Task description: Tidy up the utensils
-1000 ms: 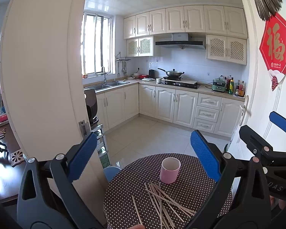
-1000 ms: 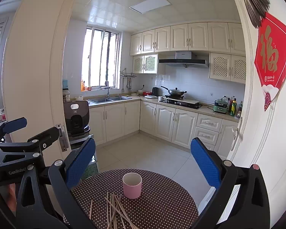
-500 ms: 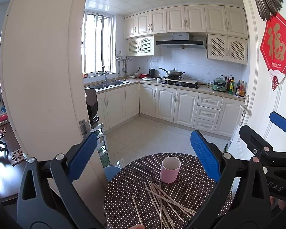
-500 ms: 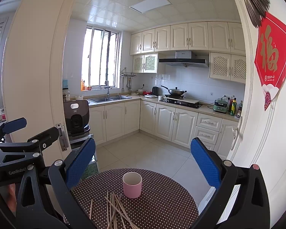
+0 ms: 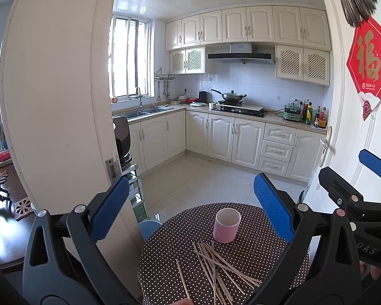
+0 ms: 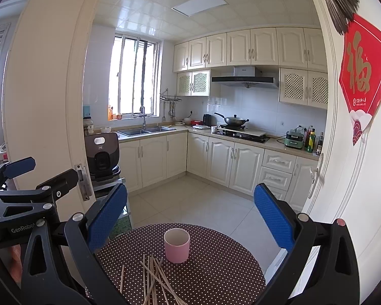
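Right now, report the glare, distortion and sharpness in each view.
Left wrist view: strong fisheye bends the door edge; window blown out; a bright reflection on the side table; chopsticks and pink cup sharp. Right wrist view: same bowing at the frame edges; window overexposed; ceiling panel bright; cup crisp; no motion blur.

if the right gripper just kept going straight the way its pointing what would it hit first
Probably nothing close. The right gripper is open and aimed over the far edge of the dotted table, above the pink cup and chopsticks. Beyond is kitchen floor, then the lower cabinets; depth is hard to judge.
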The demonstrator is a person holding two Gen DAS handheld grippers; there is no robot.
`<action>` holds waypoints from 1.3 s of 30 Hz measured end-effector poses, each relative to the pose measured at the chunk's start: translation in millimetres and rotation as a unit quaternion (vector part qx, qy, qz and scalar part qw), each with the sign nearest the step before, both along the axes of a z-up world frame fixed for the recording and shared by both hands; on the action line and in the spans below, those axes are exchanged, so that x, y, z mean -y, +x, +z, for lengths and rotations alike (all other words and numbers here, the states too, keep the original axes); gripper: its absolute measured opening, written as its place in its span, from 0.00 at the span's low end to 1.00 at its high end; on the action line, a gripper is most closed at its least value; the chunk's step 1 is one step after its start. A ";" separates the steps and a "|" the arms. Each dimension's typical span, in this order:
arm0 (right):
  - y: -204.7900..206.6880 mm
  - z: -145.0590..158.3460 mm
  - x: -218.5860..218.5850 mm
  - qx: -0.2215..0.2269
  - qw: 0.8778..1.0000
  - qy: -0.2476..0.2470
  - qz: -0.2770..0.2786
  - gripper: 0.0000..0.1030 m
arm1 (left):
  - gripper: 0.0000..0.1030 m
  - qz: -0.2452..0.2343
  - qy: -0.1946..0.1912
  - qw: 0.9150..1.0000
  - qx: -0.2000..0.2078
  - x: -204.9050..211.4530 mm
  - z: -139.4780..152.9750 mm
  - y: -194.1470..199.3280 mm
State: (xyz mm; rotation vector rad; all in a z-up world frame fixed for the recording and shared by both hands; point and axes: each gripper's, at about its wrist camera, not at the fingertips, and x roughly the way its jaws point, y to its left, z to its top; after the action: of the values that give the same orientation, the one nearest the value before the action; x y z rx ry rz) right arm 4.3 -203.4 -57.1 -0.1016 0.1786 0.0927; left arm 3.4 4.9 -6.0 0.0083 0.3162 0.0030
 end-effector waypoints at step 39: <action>3.0 2.7 2.7 -0.007 1.000 0.001 -0.003 0.93 | 0.94 -0.001 0.003 1.000 -0.007 5.4 -0.9 0.1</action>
State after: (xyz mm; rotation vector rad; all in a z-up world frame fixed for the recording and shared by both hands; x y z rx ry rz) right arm 7.3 -206.1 -54.4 -0.0984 0.1932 0.0869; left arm 3.5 -0.4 -6.8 0.0147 0.3304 0.0016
